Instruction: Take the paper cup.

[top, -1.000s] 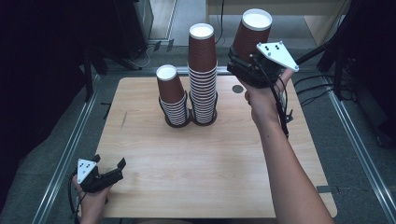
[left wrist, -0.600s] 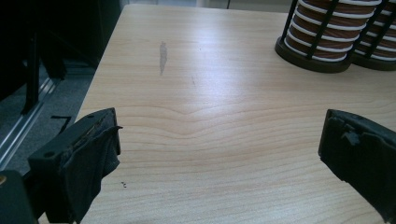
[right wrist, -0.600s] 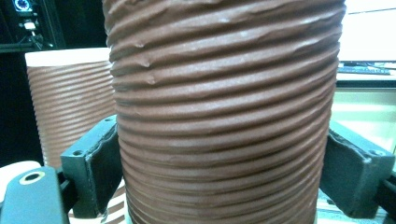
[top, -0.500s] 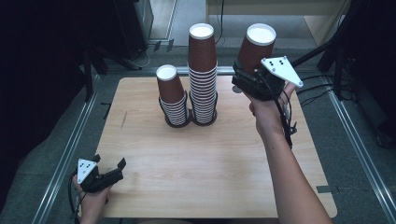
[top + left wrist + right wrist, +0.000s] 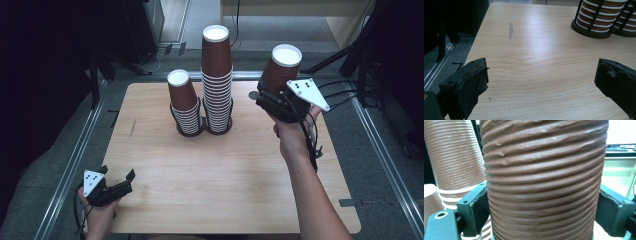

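Observation:
My right gripper point(image 5: 267, 98) is shut on a brown ribbed paper cup point(image 5: 280, 70), held bottom-up in the air over the table's far right. In the right gripper view that cup point(image 5: 544, 180) stands between both black jaws, with the tall stack point(image 5: 456, 157) behind it at the left. Two stacks of upturned brown cups stand in black wire holders at the table's far middle: a short stack point(image 5: 184, 102) and a tall stack point(image 5: 217, 75) just right of it. My left gripper point(image 5: 119, 186) rests open at the near left corner, nothing between its jaws.
The light wooden table point(image 5: 225, 180) has a metal rail along each side. Cables point(image 5: 345, 95) trail off the far right. The short stack's black holder point(image 5: 591, 27) shows at the top right of the left gripper view. A small round disc point(image 5: 253, 94) lies behind the held cup.
My right gripper has carried the cup a little toward me and lower, away from the far edge. The left gripper has stayed put.

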`<move>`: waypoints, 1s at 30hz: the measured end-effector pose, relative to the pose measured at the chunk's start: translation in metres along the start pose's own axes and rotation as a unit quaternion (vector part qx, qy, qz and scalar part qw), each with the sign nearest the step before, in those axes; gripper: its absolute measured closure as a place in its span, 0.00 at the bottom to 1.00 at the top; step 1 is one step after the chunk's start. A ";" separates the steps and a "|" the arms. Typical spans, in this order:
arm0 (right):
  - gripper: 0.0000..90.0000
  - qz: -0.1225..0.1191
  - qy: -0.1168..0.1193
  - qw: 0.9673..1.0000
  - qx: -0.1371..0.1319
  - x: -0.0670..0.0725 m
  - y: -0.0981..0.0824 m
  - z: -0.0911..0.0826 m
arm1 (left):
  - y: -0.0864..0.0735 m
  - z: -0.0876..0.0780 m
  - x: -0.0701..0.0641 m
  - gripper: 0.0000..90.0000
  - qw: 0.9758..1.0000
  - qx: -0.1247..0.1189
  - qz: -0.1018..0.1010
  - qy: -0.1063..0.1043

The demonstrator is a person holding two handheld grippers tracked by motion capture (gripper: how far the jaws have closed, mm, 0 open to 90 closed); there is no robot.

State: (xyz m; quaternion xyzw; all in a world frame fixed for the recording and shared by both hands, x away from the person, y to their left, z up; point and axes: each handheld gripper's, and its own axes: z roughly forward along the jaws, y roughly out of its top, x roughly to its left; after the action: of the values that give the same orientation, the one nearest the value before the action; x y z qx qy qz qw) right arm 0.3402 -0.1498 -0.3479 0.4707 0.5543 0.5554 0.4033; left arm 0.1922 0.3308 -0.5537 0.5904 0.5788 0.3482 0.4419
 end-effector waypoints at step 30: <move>0.13 0.002 -0.002 1.000 0.030 -0.034 -0.072 -0.035 | 0.000 0.000 -0.001 0.00 1.000 0.001 0.006 0.005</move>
State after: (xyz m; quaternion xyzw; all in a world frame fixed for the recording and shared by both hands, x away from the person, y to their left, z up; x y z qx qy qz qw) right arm 0.3088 -0.1871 -0.4197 0.4848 0.5690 0.5383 0.3892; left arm 0.1921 0.3294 -0.5540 0.5922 0.5779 0.3531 0.4367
